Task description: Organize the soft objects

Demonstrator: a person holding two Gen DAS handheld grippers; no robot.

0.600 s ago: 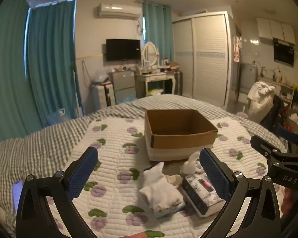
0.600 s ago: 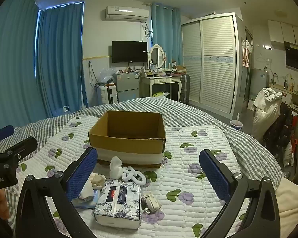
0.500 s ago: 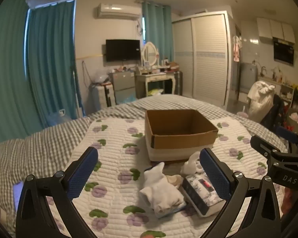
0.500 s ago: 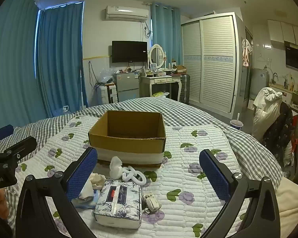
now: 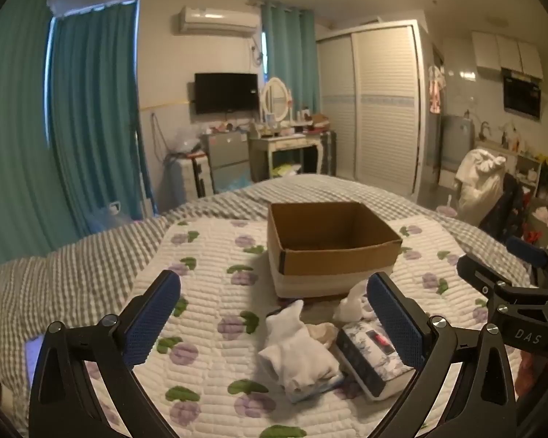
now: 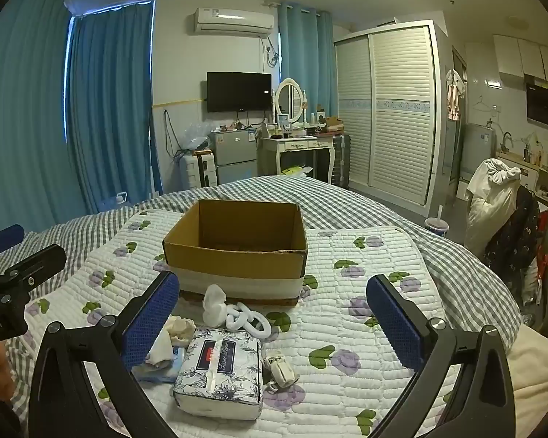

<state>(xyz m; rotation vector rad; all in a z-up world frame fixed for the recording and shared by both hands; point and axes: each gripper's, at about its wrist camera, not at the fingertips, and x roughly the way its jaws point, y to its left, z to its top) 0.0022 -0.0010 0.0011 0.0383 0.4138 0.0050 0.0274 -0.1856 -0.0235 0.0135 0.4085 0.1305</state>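
Nothing has shifted between the earlier frames and now: both grippers hold the same hover and every item lies where it lay.

You are at the start of the task, in the approach step. No soft item is in the cardboard box (image 6: 237, 252) yet; it sits open-topped on the quilted floral mat (image 6: 365, 314) in the middle of the bed (image 6: 347, 200).

Just in front of the box lie the items to sort: a tissue pack (image 6: 219, 372), a white sock bundle (image 5: 299, 354) beside it on the left, a white chain-link soft toy (image 6: 246, 319), a crumpled white piece (image 6: 213, 303), a beige lump (image 6: 181, 328) and a small strapped item (image 6: 281, 367).

Your left gripper (image 5: 274, 325) is spread wide and empty, with the sock bundle between its fingers but below them. Your right gripper (image 6: 274, 325) is likewise spread and empty, above the tissue pack and chain toy.

Next, lower one gripper over a single item, probably the sock bundle, close gently, then carry it over the box rim.
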